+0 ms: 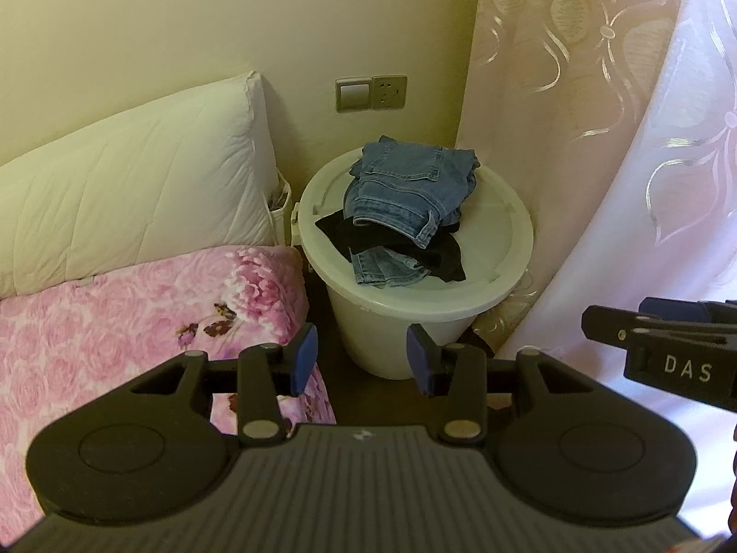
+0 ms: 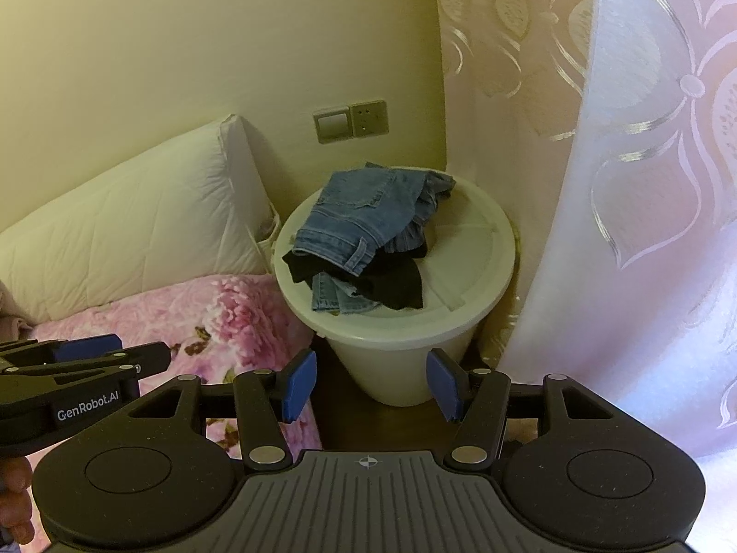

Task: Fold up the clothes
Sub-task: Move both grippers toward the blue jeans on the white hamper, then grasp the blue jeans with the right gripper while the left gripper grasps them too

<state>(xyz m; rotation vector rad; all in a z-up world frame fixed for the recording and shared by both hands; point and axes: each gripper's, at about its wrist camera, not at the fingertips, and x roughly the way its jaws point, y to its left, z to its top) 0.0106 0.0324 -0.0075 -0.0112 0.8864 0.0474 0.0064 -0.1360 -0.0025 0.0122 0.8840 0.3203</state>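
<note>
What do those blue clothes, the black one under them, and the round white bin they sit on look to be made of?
The blue jeans look like denim: faded weave, stitched seams and hems. The black garment seems a soft, matte fabric, but its kind cannot be told. The white bin and its lid look like smooth moulded plastic with a dull sheen and raised ribs.

Jeans (image 1: 410, 189) blue denim, lying over a black garment (image 1: 442, 253) on a white bin (image 1: 497, 249). Bedspread (image 1: 138, 308) pink with a rose print. Curtain (image 1: 576, 69) pale pink with silver leaf motifs; pillow (image 1: 138, 193) white.
</note>
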